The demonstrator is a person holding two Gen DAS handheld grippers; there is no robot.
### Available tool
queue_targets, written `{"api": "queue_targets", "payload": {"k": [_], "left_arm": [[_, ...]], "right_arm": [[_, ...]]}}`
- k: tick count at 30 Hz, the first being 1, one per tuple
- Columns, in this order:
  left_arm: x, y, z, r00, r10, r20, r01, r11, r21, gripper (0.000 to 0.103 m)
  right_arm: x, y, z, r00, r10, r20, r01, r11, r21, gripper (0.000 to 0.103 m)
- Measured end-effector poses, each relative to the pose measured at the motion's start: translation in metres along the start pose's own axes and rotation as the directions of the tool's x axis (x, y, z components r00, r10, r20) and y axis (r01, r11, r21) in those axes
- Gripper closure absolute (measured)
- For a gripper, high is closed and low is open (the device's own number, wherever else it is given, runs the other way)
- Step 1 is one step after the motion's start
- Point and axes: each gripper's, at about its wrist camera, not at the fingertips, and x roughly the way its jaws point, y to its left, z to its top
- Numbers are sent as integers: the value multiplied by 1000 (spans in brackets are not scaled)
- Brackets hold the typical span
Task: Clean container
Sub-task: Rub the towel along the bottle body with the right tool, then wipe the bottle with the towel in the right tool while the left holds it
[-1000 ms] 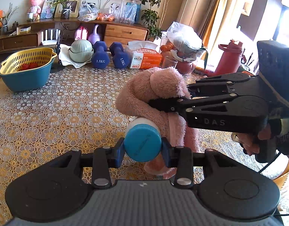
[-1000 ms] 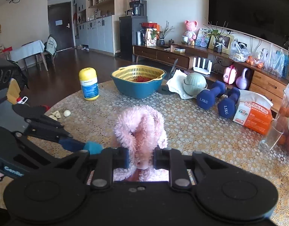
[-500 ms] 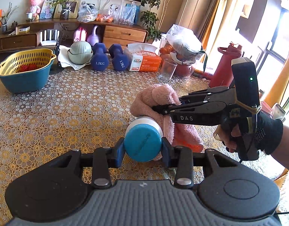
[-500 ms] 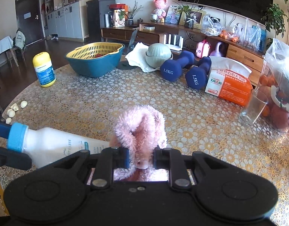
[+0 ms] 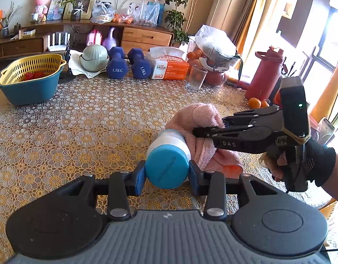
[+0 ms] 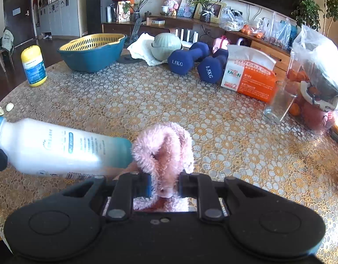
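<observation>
A white bottle with a blue cap lies level above the table, and my left gripper is shut on its cap end. My right gripper is shut on a fluffy pink cloth. In the left wrist view the right gripper comes in from the right, held by a gloved hand, and presses the pink cloth against the bottle's far end. The bottle's base is hidden behind the cloth.
On the patterned table stand a blue and yellow basket, two blue dumbbells, an orange tissue box, a glass and a red flask. A yellow-capped jar sits at the left edge.
The right gripper with the pink cloth has slid right along the bottle, from beside the cap to the far end. The left gripper holds the bottle as before.
</observation>
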Motion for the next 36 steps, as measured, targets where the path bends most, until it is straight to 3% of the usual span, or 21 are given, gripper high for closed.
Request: {"api": "queue_targets", "payload": {"k": [9,17,21,27,36], "left_arm": [[0,-1,0,1000,3,-2,-3,1000,-15,64],[1,18,5,999,-36,-37,30,989,-148,64],[2,20,5,998,-43,-42,36,985,-166,64],[3,17,5,998,-42,-52,34,989,-145,64],[2,17,5,998,-42,-47,36,992,-118,65]], "right_arm": [[-80,-7,11,981,24,193,-28,999,17,84],[-129,8,6,943,105,315,-97,994,-39,84],[-130,25,3,936,178,304,-156,983,-97,84],[-102,52,-1,947,231,222,-197,967,-163,84],[-78,66,8,952,238,194,-204,963,-179,84]]}}
